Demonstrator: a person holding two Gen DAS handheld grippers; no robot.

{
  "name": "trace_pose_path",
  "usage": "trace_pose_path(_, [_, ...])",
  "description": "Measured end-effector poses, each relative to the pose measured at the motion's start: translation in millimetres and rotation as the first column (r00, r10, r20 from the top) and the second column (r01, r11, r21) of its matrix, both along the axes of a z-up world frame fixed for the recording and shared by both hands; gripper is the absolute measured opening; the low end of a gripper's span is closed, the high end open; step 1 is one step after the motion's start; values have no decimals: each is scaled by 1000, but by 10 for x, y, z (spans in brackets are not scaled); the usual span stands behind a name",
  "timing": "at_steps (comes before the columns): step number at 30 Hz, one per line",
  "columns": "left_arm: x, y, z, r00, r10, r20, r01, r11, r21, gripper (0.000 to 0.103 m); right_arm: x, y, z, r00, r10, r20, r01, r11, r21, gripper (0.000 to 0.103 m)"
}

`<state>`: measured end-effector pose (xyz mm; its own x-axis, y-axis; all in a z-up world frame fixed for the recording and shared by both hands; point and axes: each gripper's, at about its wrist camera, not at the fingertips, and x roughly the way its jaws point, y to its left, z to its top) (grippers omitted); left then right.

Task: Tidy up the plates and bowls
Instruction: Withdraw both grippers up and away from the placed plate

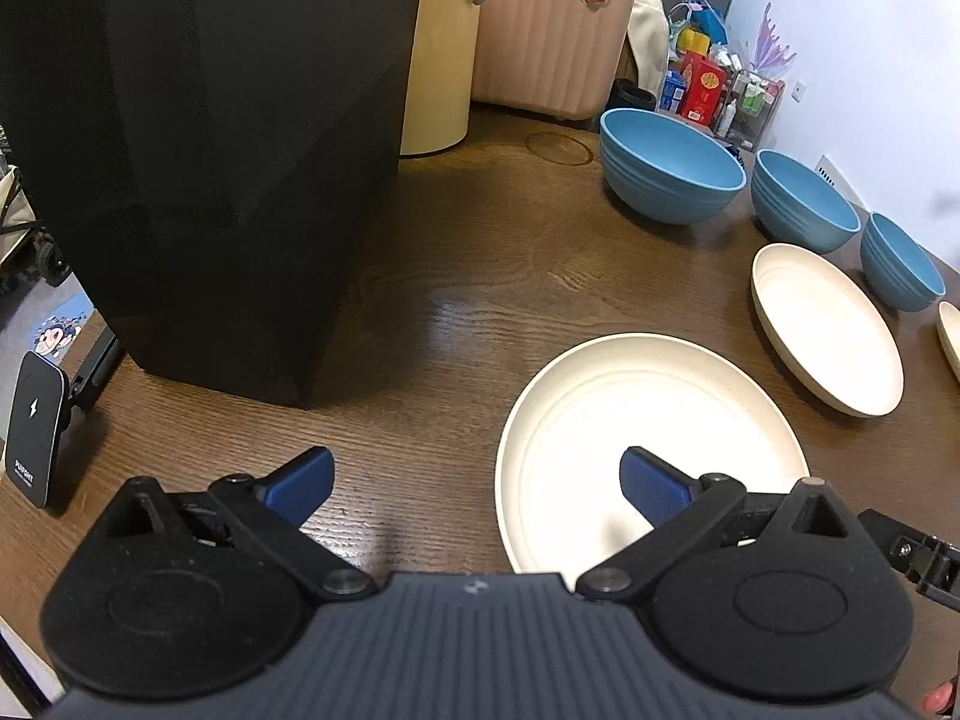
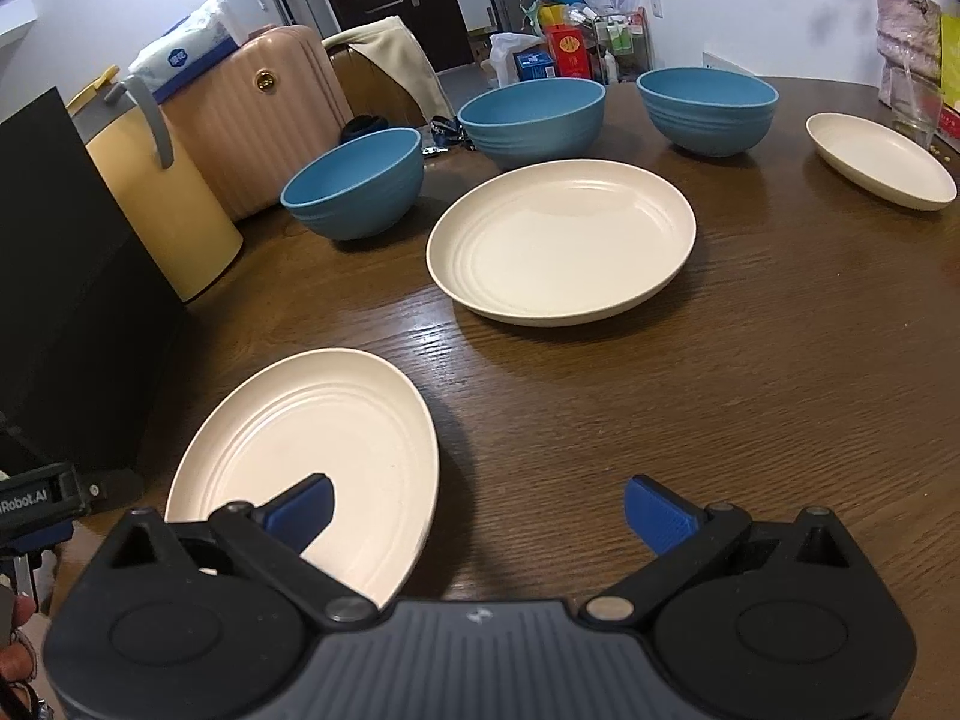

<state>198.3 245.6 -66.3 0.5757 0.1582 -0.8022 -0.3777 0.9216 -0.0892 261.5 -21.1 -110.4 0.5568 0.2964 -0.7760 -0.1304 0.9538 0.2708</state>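
Note:
Three cream plates and three blue bowls lie on the brown wooden table point(image 2: 750, 390). The nearest plate point(image 1: 648, 420) point(image 2: 324, 444) sits just ahead of both grippers. My left gripper point(image 1: 477, 483) is open above the table, its right finger over that plate's left part. My right gripper point(image 2: 477, 510) is open too, its left finger over the same plate's right part. Neither holds anything. A larger plate point(image 2: 561, 240) point(image 1: 825, 327) lies further back, a third plate point(image 2: 879, 159) at the far right. The bowls point(image 2: 354, 183) point(image 2: 531, 120) point(image 2: 708, 111) stand in a row behind; the left wrist view shows them point(image 1: 669, 165) point(image 1: 804, 201) point(image 1: 900, 261) too.
A tall black box point(image 1: 198, 150) stands on the table's left side, with a phone stand point(image 1: 30, 426) beside it. A yellow bin point(image 2: 159, 198) and pink suitcase point(image 2: 264, 108) sit beyond the far edge. A glass vase point(image 2: 909, 60) stands at the far right.

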Motion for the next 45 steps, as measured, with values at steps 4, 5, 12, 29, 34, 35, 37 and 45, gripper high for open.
trace_pose_path(4, [-13,-9,28,1000,-4,6,4,1000,-5,103,-21,-8,39,1000,-3,5,3,1000,-8,103])
trace_pose_path(5, [-16,-14,33,1000,-6,8,6,1000,-7,103,-25,-10,47,1000,-4,6,4,1000,-10,103])
trace_pose_path(12, [-27,-66,108,1000,-23,20,23,1000,-11,103,-58,-23,110,1000,-11,14,11,1000,-18,103])
trace_pose_path(29, [20,-329,308,995,-77,63,78,997,-14,103,-54,-86,301,999,-28,34,29,999,-40,103])
trace_pose_path(34, [51,-427,342,993,-99,69,100,995,-9,103,-42,-138,339,998,-50,36,51,998,-46,103])
trace_pose_path(35, [61,-445,353,992,-103,70,104,995,-9,103,-38,-148,345,998,-53,36,54,997,-47,103])
trace_pose_path(37, [76,-472,371,991,-110,72,111,994,-6,103,-23,-162,361,998,-60,36,62,997,-48,103])
trace_pose_path(45, [180,-600,444,988,-134,74,134,991,5,103,63,-242,419,995,-91,32,92,994,-54,103])
